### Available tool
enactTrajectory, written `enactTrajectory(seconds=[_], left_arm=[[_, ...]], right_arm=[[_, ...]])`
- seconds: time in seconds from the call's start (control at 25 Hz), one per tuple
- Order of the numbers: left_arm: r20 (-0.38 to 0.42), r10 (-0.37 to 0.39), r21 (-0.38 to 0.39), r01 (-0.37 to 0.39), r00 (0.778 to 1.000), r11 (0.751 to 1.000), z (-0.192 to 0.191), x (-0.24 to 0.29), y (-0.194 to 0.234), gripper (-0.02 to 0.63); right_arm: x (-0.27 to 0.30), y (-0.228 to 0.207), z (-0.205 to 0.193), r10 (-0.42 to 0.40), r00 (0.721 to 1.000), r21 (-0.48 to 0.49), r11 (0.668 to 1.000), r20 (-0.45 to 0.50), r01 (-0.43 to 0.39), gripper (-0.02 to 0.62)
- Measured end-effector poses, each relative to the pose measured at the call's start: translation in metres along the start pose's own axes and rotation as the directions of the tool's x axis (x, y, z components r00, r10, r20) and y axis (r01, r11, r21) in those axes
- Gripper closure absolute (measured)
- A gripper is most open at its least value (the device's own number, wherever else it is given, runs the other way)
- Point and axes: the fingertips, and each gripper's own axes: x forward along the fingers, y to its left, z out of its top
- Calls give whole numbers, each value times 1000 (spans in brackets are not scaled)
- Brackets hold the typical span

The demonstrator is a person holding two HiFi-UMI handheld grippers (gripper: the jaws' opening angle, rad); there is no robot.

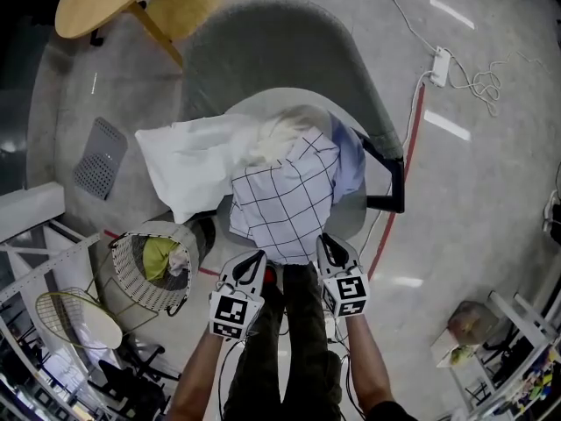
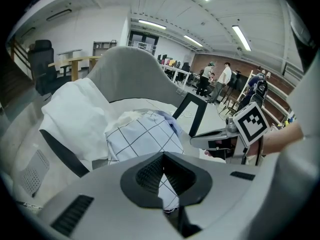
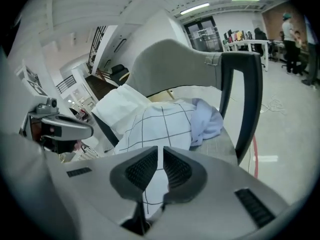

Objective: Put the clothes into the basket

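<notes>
**A:** Checked shirt (image 1: 285,196) on the armchair (image 1: 263,51): who holds it?

**B:** Left tongs (image 1: 254,258) and right tongs (image 1: 326,242) both pinch its near hem; I see the wicker basket (image 1: 130,281) leftward, nearer my left.

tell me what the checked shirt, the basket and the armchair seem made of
The checked shirt: thin woven cloth, likely cotton; it drapes and creases softly.
The basket: wicker or plastic weave, white, matte; open lattice wall shows.
The armchair: grey felt-like upholstery, matte, no sheen; its side frame looks like black metal, unsure.
</notes>
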Motion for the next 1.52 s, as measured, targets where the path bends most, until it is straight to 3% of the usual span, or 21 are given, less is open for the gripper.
enactTrajectory(seconds=[0.04,0.08,0.12,0.24,0.56,1.16,1.32,1.52], left_arm=[[-5,-1,-3,1,1000,1000,-2,0,0,600],[-9,-2,-5,2,1000,1000,-4,1,0,600],[-13,-3,-9,3,1000,1000,-6,1,0,600],[-26,-6,-18,6,1000,1000,-12,5,-1,600],[-53,0,-52,-3,999,999,-31,9,1,600],[-66,43,-116,-50,997,992,-58,11,19,600],[-60,51,-120,-58,997,991,-58,12,22,600],[-40,55,-121,-59,998,991,-50,8,22,600]], right_arm=[[2,-1,-1,3,1000,23,1000,-2,-3,560],[5,-2,-3,11,1000,44,999,-5,-11,505],[7,-3,-5,18,1000,62,998,-8,-17,410],[14,-8,-13,22,1000,105,994,-18,-20,351],[31,-14,-44,56,996,180,983,-69,-43,295],[51,-6,-59,112,988,153,984,-106,-95,304],[52,-1,-55,123,985,118,987,-119,-109,399],[49,-3,-48,110,989,150,984,-95,-95,534]])
